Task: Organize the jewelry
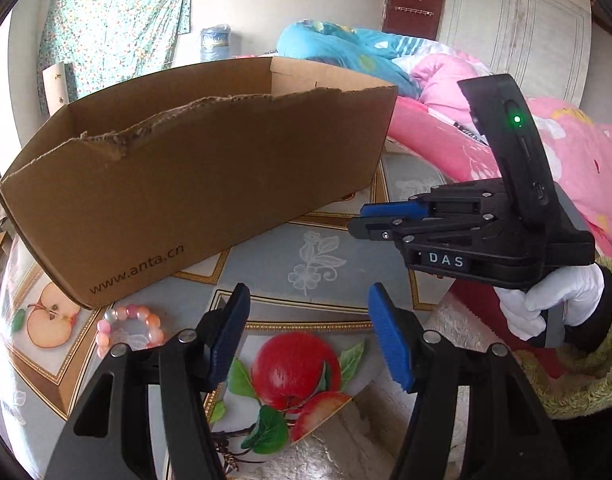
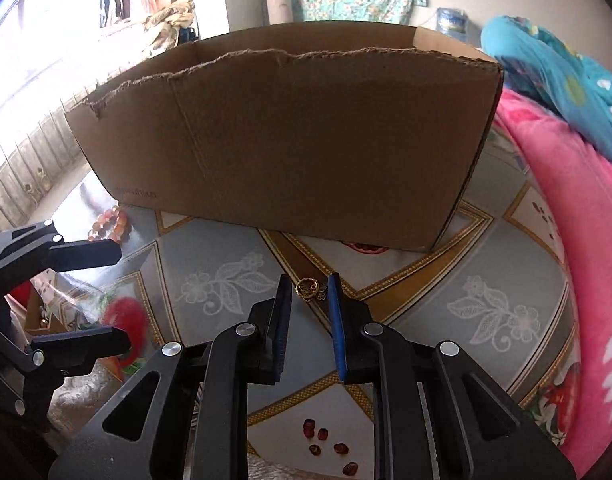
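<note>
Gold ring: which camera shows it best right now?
The right wrist view. There the gold ring lies on the patterned tablecloth, in front of the cardboard box, just beyond the tips of the right tool, unobstructed. The left wrist view does not show it; the right tool appears from the side.

The cardboard box (image 2: pixel 290 140) hides its own inside. The left tongs (image 1: pixel 306 332) cover part of a pink bead bracelet (image 1: pixel 130 330).
</note>
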Tool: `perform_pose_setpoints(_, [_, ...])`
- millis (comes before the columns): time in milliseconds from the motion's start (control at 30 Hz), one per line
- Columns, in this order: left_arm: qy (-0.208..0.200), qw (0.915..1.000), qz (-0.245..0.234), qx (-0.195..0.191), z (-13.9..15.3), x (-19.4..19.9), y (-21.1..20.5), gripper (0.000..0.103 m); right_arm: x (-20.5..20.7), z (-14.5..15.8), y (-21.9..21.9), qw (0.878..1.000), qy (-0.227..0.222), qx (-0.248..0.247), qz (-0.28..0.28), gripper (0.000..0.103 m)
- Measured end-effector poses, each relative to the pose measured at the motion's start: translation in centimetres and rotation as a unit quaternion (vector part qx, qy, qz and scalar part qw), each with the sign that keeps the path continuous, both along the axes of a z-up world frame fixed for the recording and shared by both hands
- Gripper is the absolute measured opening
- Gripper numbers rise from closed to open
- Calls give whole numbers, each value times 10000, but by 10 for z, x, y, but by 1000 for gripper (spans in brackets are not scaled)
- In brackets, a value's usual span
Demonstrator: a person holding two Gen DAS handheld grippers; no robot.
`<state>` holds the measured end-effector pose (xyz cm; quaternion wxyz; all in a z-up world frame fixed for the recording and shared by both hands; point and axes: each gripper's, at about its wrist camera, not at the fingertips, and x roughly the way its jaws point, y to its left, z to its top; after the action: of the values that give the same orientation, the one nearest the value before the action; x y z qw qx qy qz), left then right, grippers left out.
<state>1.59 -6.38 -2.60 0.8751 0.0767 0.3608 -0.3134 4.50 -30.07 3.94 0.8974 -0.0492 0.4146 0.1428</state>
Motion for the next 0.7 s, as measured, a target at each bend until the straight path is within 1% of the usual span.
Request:
perform_pose_setpoints(133, [41, 9999, -104, 47, -4, 3, -5, 60, 1, 0, 9, 9990, -159, -347, 230, 16])
perform_pose_setpoints(167, [75, 9999, -108, 41, -5, 5, -6, 60, 0, 1, 12, 9984, -197, -442, 303, 10])
perform_pose_setpoints(200, [103, 9999, -101, 39, -6, 7, -6, 60, -2, 1, 16, 9977, -227, -528, 362, 8])
perform_pose_setpoints(300, [170, 9998, -66, 16, -9, 13, -6, 60, -3, 2, 20, 9961, -297, -698, 445, 7])
perform_pose_setpoints(367, [195, 9998, -53, -11, -10, 16, -4, 60, -3, 3, 21, 9961, -297, -692, 467, 6])
perform_pose_setpoints(400, [207, 9998, -51, -14, -10, 17, -4, 60, -3, 4, 21, 9962, -292, -669, 472, 3])
perform_pose_setpoints(467, [212, 9998, -59, -7, -11, 18, -4, 60, -2, 6, 20, 9965, -288, -630, 476, 1])
perform_pose_setpoints(567, [224, 9997, -72, -23, -11, 16, -4, 60, -1, 9, 20, 9967, -260, -595, 493, 0])
perform_pose_setpoints(700, [192, 9998, -69, 32, -11, 19, -6, 60, -4, 12, 21, 9978, -146, -346, 545, 0])
